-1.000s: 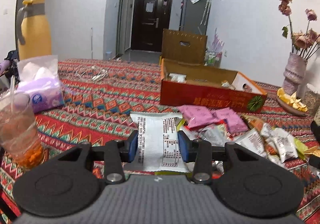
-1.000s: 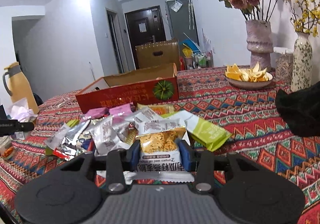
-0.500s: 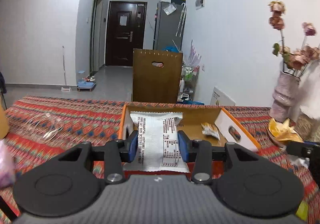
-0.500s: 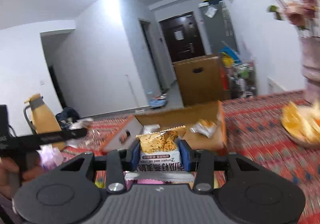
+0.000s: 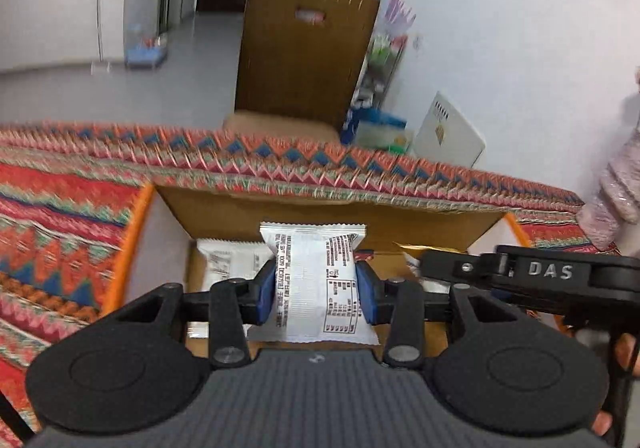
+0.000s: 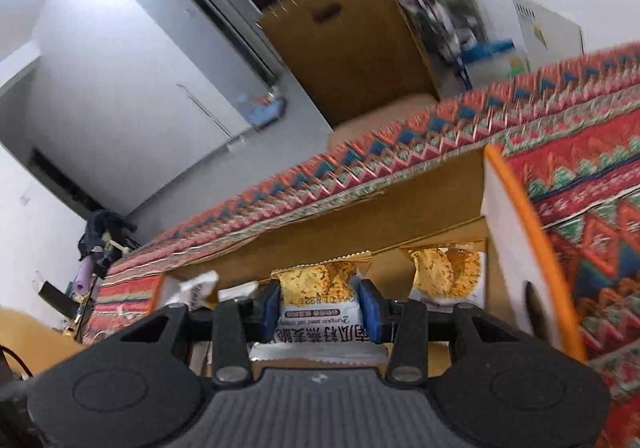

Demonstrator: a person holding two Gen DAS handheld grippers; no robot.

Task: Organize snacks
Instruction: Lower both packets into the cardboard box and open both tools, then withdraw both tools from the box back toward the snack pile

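Observation:
My left gripper (image 5: 316, 294) is shut on a white snack packet (image 5: 316, 276) with black print and holds it over the open cardboard box (image 5: 224, 211). A similar white packet (image 5: 230, 266) lies on the box floor below. The right gripper's body (image 5: 532, 274) reaches in from the right. My right gripper (image 6: 320, 304) is shut on a pumpkin seed crisp packet (image 6: 318, 294), also over the box (image 6: 532, 215). A matching crisp packet (image 6: 446, 274) and a white packet (image 6: 198, 288) lie inside the box.
The box sits on a table with a red patterned cloth (image 5: 56, 207), near its far edge. A tall brown cardboard panel (image 5: 304, 43) stands on the floor beyond. A pink vase (image 5: 616, 187) stands at the right.
Both grippers have carried their packets from the snack pile forward and now tilt down over the open box. Both stay shut on their packets.

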